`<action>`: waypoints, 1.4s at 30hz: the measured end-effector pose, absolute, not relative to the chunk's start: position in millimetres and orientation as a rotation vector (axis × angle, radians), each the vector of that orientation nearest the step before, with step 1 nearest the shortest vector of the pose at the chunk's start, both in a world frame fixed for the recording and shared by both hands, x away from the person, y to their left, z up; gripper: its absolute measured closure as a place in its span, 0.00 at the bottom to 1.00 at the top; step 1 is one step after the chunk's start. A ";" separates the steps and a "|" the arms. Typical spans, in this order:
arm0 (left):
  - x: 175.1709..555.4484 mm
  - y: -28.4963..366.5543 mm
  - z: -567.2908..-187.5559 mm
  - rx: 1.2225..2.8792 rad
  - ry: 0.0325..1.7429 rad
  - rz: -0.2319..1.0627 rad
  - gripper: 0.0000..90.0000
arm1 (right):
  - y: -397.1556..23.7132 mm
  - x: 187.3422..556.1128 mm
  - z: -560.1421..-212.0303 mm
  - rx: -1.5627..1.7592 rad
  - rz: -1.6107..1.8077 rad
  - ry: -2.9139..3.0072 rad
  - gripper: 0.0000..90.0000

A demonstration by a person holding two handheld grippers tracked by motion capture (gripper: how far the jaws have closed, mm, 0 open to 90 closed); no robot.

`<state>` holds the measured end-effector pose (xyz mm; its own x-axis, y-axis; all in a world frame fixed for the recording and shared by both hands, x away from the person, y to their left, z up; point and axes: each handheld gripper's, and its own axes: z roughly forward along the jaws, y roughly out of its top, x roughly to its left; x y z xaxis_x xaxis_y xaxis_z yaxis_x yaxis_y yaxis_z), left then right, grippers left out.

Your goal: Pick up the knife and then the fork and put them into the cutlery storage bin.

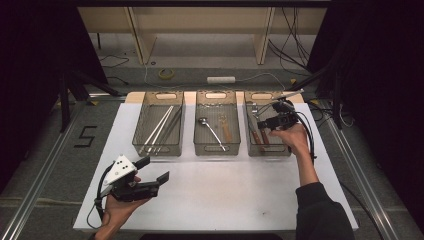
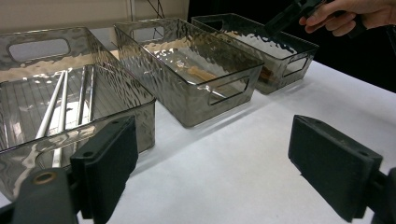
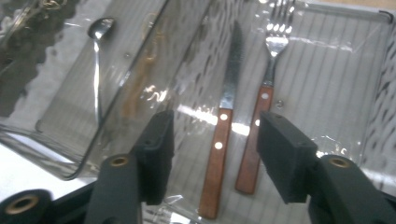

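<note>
1. The right gripper (image 3: 212, 156) hangs over the right bin (image 3: 373, 116), its two black jaws spread apart with nothing pinched between them.
2. Below the gap between those jaws lie a knife (image 3: 223, 130) and a fork (image 3: 258, 126), side by side on the bin floor, both with brown wooden handles and riveted scales.
3. The knife handle runs up the middle of the gap, nearer the left jaw; the fork handle lies just beside it, close to the right jaw. Neither pad touches either handle: both pieces rest flat below the jaws.
4. The knife blade and the fork tines point away beyond the jaw tips.
5. Past the left jaw, through the bin wall, a spoon (image 3: 97, 70) lies in the middle bin (image 3: 56, 154).
6. In the high view the right gripper (image 1: 274, 121) sits at the right bin (image 1: 285, 150), held by the person's right hand (image 1: 292, 137).
7. The left gripper (image 2: 212, 172) is held low over the white table (image 2: 224, 149), jaws spread wide and empty, touching nothing.
8. Beyond its left jaw stands the left bin (image 2: 140, 105) with white chopsticks (image 2: 53, 109) in it; ahead of the gap is the middle bin (image 2: 219, 91).
</note>
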<state>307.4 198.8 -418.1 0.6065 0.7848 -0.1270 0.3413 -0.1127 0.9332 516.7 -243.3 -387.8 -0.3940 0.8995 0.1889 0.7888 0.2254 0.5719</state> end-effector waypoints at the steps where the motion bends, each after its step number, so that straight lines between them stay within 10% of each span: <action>1: 307.4 198.7 -418.1 1.706 0.934 0.490 0.17 | -242.8 515.0 -387.2 1.609 0.914 2.309 0.49; 42: 310.3 196.4 -420.1 1.723 0.940 0.488 0.17 | -237.5 397.2 -398.2 1.309 1.385 2.217 0.31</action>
<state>310.3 196.4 -420.1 0.6065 0.7855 -0.1231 0.3516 -0.1262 0.9276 397.2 -237.5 -398.2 -0.5802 0.7735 0.2551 0.5685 0.1604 0.8069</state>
